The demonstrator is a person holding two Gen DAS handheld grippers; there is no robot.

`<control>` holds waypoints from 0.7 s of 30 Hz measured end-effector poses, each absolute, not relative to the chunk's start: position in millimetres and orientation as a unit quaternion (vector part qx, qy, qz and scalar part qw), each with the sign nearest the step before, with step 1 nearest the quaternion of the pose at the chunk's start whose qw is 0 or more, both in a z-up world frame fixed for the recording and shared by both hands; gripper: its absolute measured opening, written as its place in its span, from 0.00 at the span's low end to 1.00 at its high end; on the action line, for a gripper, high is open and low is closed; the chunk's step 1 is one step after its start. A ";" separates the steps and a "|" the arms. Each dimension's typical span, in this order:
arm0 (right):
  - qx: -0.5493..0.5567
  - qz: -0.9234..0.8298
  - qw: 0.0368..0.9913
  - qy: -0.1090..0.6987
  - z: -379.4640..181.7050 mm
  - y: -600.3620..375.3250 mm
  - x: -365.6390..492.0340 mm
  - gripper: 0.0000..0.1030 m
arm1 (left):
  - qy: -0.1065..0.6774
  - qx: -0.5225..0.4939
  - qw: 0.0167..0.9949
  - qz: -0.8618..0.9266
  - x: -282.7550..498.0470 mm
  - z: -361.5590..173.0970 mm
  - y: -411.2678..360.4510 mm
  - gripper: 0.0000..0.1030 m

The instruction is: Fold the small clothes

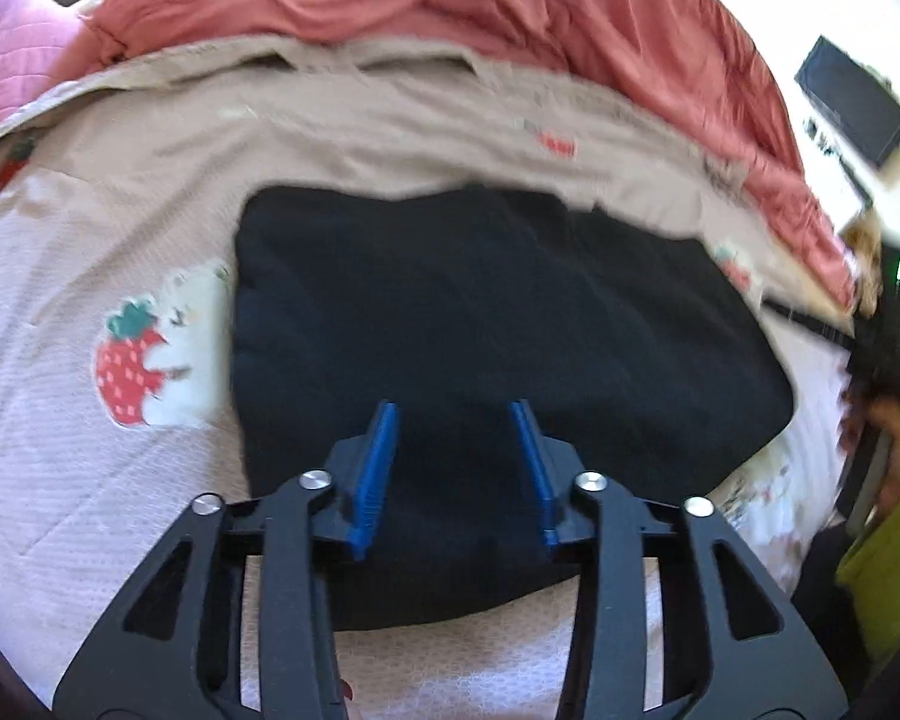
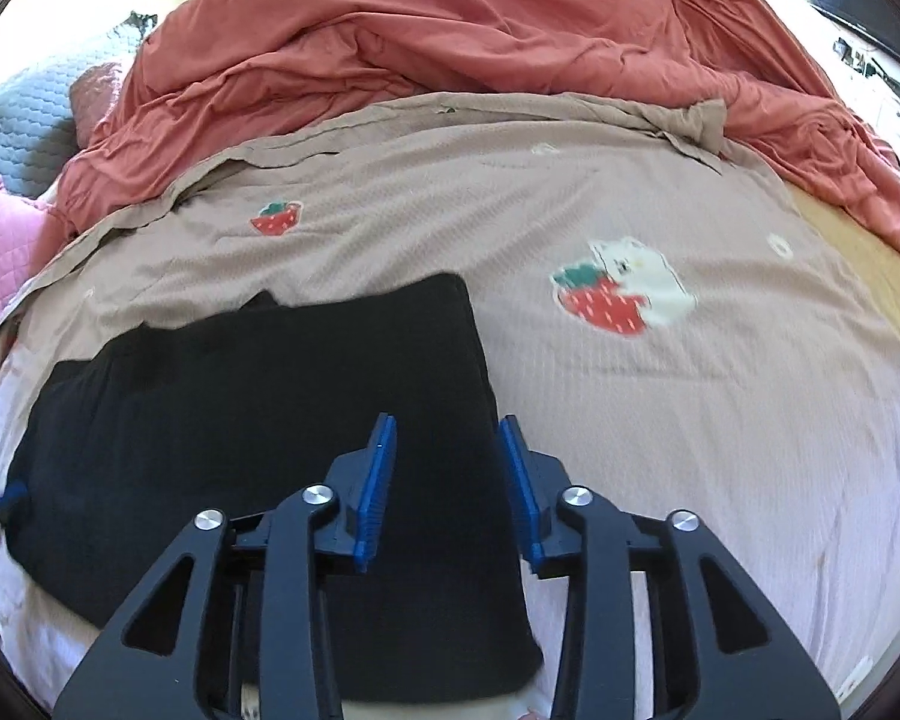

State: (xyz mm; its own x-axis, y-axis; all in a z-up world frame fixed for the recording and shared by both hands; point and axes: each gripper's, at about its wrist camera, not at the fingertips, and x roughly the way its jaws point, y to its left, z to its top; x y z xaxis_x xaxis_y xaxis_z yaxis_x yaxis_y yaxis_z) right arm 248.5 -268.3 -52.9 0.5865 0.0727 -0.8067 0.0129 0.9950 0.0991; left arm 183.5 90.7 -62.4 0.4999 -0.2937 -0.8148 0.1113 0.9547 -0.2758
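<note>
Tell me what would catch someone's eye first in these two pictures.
The black folded garment lies flat on the beige strawberry-print bedspread, dark against pale. Behind it a rumpled coral-red duvet fills the far side. In front, both blue-padded tongs, left and right, stand open over the garment.

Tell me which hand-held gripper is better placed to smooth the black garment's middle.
Probably left: the left hand-held gripper hangs open over the black garment centre, while the right hand-held gripper straddles its right edge.

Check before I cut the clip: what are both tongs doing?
Left tongs: open, empty, over the black garment.
Right tongs: open, empty.
</note>
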 end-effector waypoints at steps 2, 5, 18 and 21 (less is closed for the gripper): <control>0.043 0.014 0.888 0.458 -55.2 -265.2 262.0 0.36 | 0.495 -0.072 0.859 -0.108 185.5 -70.1 86.0 0.33; 0.035 0.008 0.883 0.468 -62.3 -260.6 284.6 0.40 | 0.495 -0.066 0.860 -0.107 186.3 -71.5 84.3 0.33; 0.053 -0.008 0.859 0.508 -91.1 -265.2 337.4 0.40 | 0.495 -0.078 0.859 -0.105 184.9 -71.8 86.9 0.34; 0.058 0.013 0.857 0.512 -94.4 -263.9 336.5 0.21 | 0.494 -0.077 0.859 -0.105 184.9 -71.7 86.9 0.34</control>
